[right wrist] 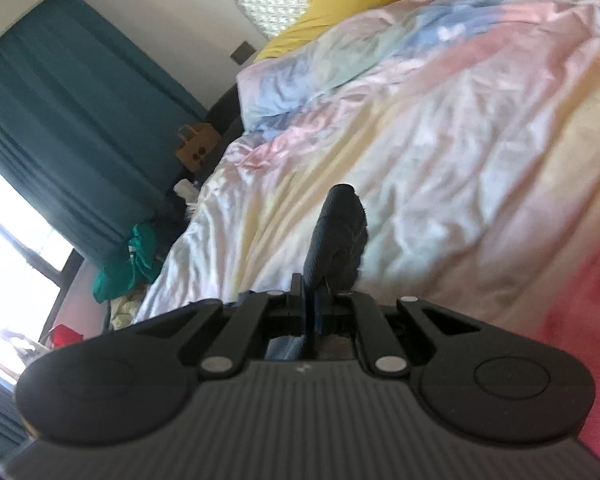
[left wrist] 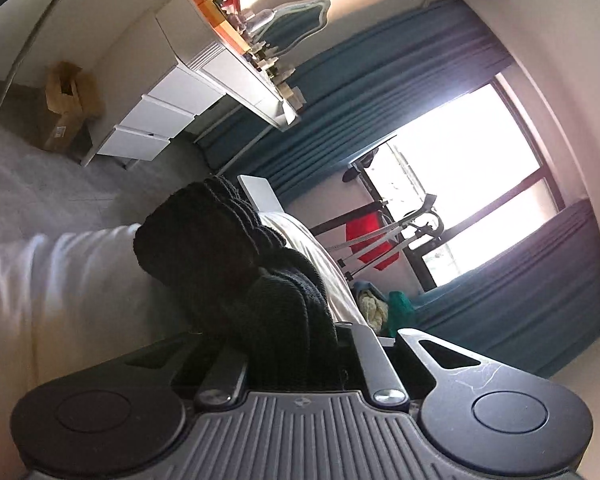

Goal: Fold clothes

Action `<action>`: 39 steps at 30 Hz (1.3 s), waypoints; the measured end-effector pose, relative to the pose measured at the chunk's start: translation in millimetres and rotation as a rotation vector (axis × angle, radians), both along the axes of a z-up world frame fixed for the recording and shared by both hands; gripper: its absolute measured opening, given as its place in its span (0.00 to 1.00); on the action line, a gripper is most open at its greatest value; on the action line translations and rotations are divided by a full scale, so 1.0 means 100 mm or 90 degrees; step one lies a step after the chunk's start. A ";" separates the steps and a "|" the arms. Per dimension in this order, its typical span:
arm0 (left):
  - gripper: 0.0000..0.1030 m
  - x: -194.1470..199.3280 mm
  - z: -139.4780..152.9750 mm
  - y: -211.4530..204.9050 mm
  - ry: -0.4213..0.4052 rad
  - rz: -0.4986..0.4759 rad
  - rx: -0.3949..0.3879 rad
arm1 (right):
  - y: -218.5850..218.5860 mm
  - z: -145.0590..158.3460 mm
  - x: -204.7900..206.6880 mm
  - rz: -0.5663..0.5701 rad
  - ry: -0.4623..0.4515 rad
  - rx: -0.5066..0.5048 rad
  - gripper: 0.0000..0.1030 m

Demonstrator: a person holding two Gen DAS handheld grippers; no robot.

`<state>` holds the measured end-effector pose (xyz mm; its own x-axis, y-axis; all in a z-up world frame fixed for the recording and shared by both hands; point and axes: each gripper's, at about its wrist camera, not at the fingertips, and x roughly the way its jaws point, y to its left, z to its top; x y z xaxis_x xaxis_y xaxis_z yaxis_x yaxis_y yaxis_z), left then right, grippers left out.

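Note:
A black ribbed knit garment [left wrist: 236, 268] bunches thickly in front of my left gripper [left wrist: 296, 344], whose jaws are shut on it; the fingertips are buried in the cloth. The camera is rolled sideways, with the bed's white sheet [left wrist: 60, 292] at the left. My right gripper [right wrist: 312, 280] is shut on a narrow black knit piece [right wrist: 338, 236] of the same kind, which sticks up from the jaws above the pastel tie-dye duvet [right wrist: 460, 140].
A white dresser [left wrist: 172, 112] with clutter and a mirror, a cardboard box [left wrist: 66, 104], teal curtains [left wrist: 380, 92] and a bright window [left wrist: 468, 160] lie beyond. A yellow pillow [right wrist: 340, 4] sits at the bed head. Green clothes [right wrist: 132, 264] and a paper bag [right wrist: 194, 146] lie beside the bed.

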<state>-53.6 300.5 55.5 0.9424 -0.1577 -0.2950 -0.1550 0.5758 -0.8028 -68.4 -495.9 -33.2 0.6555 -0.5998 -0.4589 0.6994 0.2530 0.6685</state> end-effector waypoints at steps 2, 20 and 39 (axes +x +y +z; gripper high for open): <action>0.08 0.22 0.14 0.01 0.006 0.006 -0.008 | -0.02 0.17 0.25 0.016 0.011 -0.031 0.06; 0.10 4.43 -0.22 -0.41 0.232 0.092 0.116 | -0.28 -0.03 4.06 0.157 0.228 -0.232 0.06; 0.79 3.31 -0.18 -0.49 0.133 -0.008 0.092 | -0.40 -0.23 2.72 0.205 0.049 0.001 0.43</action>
